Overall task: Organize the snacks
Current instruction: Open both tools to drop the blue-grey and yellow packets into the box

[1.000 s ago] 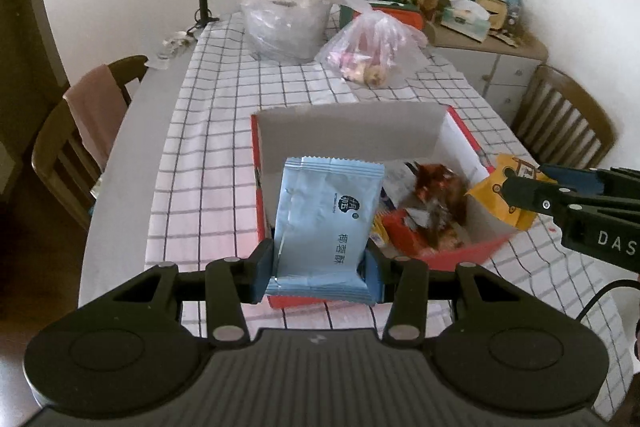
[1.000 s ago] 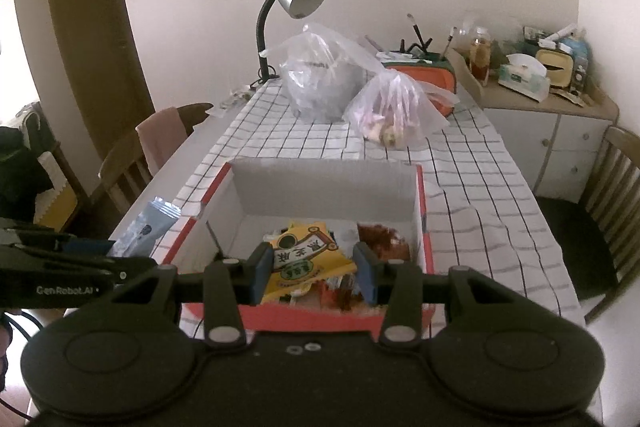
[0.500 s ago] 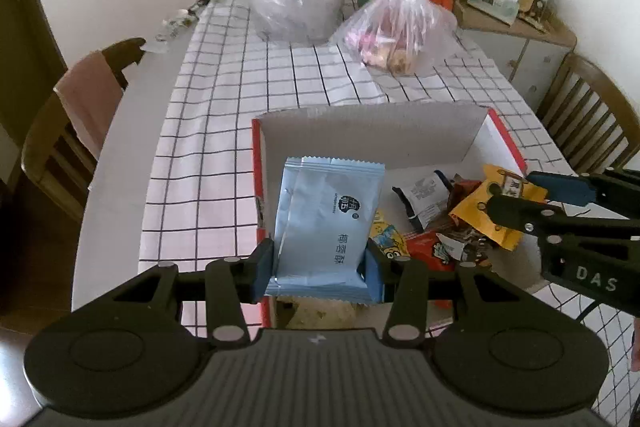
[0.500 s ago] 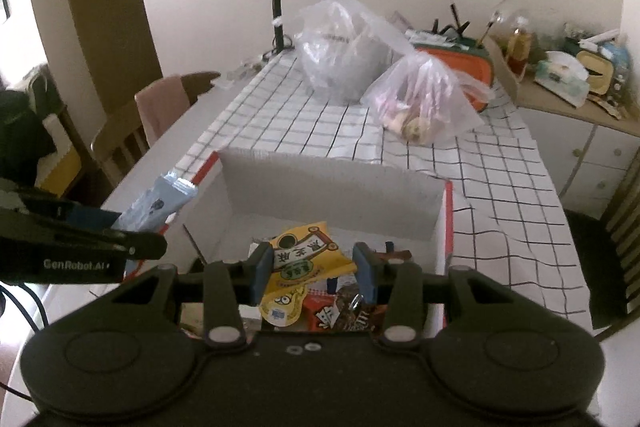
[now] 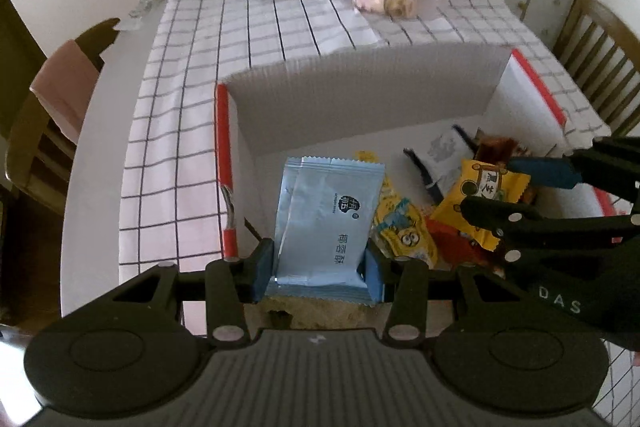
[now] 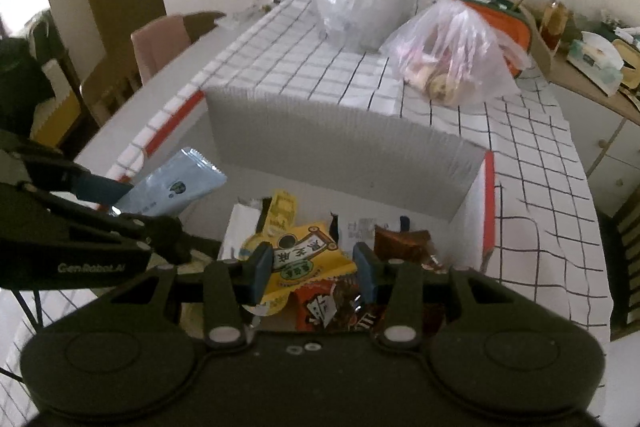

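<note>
The red-edged cardboard box [image 5: 224,163] on the checked tablecloth [image 5: 192,75] is now looked into from above by both cameras, where a second ago it was seen from lower and farther back; both grippers have been carried over it and tilted downward. The far wall of the box fills more of each view, and the loose snacks on its floor have come close beneath the fingers. The left gripper [image 5: 320,263] is closed partway on a pale blue packet [image 5: 326,223], gripped by its lower sides and held upright over the near left part of the box. The right gripper [image 6: 314,265] is likewise clamped partway on a yellow packet [image 6: 304,259], above the pile at the box's near side. Neither grip has altered. It is judged that both packets are about to be released into the box.
</note>
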`<state>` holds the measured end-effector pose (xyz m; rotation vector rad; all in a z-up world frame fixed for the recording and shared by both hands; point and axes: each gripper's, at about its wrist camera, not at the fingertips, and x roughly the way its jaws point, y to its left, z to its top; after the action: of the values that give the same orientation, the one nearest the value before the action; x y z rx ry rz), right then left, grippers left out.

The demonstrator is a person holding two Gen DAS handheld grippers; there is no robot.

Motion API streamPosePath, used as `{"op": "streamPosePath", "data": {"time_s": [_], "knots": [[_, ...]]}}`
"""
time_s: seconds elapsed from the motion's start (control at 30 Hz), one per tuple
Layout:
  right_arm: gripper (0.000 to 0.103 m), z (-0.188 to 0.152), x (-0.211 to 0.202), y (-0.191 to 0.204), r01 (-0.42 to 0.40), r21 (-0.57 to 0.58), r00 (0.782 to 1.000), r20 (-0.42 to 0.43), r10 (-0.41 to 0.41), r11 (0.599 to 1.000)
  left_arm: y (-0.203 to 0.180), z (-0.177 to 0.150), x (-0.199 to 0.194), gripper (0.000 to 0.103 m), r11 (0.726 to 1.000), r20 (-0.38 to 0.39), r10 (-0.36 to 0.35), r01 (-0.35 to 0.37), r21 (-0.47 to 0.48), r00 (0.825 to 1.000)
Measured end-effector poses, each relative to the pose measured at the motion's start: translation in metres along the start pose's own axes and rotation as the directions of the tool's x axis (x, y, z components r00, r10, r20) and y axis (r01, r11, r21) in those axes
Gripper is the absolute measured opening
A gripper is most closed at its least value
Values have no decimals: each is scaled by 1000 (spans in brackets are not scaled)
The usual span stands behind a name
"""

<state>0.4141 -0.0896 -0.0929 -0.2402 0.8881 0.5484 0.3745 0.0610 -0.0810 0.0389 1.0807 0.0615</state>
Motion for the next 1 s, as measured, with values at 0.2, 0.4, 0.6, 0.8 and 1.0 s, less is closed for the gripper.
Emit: {"op": "streamPosePath", "data": {"time_s": [0.2,0.4,0.6,0.8,1.0], "knots": [[42,-4,14,6,7,-43,999,-48,-9,999,-2,-6,18,46,1000,-47,0,0,16,999],[39,-6,19,10,12,-63,998,-66,-16,998,-7,-9,22,46,999,-58,5,-2,48,998],[45,-7,16,11,4,-66,998,-62,-9,998,-5,-11,17,52,999,-44,-15,16,33,999],[50,-7,2,7,7,-43,999,-40,-9,999,-1,-14,1,57,999,-4,-44,44,11,999],[53,-8,-20,7,0,-18,1000,-5,0,1000,0,-19,-22,59,998,47,-64,64,5,997]]}}
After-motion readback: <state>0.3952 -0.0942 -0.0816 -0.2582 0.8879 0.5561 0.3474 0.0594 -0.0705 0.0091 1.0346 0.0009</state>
